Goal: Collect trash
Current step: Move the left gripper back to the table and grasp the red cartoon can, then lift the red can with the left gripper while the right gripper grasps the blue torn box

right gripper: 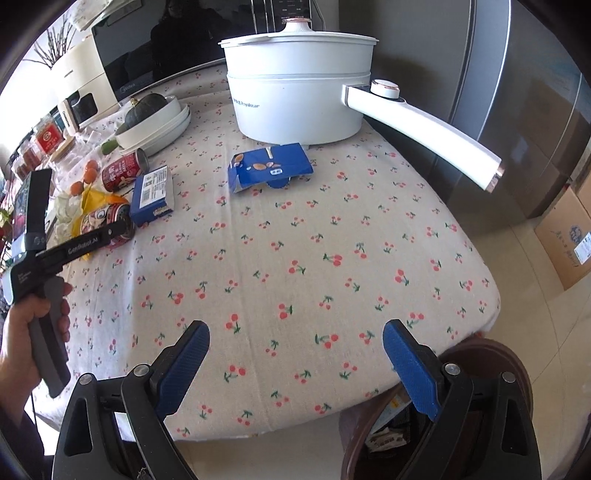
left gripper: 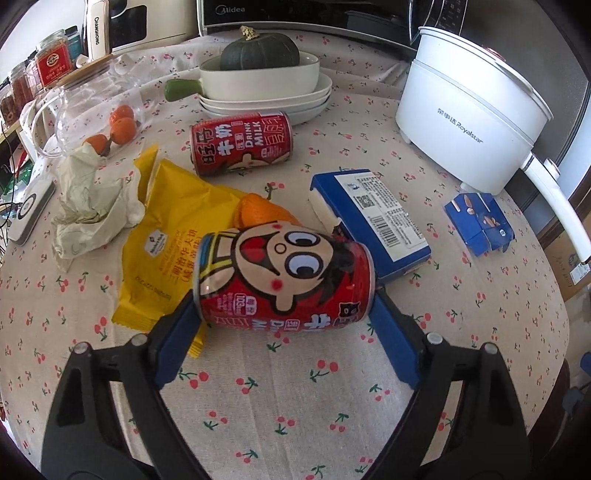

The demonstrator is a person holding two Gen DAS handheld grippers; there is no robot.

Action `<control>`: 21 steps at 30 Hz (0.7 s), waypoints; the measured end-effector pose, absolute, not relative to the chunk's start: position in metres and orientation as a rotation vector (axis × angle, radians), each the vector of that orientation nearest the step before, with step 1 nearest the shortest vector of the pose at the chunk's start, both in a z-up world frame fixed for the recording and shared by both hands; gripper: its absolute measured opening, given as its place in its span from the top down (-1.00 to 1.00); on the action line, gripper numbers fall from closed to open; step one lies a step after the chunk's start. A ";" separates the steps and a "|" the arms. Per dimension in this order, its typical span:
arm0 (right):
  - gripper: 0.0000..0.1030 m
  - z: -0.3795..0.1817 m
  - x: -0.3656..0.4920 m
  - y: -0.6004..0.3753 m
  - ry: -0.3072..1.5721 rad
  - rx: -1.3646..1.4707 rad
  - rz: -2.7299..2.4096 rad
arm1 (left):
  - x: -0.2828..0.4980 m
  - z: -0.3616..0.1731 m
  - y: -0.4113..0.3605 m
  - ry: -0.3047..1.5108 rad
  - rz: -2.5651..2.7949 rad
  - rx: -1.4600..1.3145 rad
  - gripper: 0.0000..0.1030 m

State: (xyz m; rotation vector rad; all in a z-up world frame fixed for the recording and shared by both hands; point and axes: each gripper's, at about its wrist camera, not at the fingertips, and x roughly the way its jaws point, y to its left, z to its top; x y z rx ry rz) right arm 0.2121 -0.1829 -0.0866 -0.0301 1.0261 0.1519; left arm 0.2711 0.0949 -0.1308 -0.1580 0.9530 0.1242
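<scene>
Left hand-held gripper (left gripper: 284, 314) clamps the red can (left gripper: 284, 277) end to end on the surface (left gripper: 295, 387); right hand-held gripper (right gripper: 295, 343) hangs released, empty, above the bin (right gripper: 487, 354).

I see a table under a cherry-print cloth (right gripper: 280, 266) carrying two red cans (left gripper: 284, 280), yellow wrapper (left gripper: 162, 251), blue boxes (left gripper: 373, 221) and white pot (right gripper: 295, 103).

Home kitchen, seemingly: microwave (left gripper: 295, 14), electric pot (right gripper: 295, 85), fridge (right gripper: 517, 110).
</scene>
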 end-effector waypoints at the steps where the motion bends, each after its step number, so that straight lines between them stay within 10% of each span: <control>1: -0.87 -0.086 0.220 -0.181 1.012 -0.030 0.162 | 0.270 -0.130 0.095 0.950 0.116 -0.158 -0.72; 21: -1.00 -0.124 0.370 -0.118 0.867 -0.153 0.355 | 0.241 -0.110 0.139 0.975 0.035 -0.276 -0.71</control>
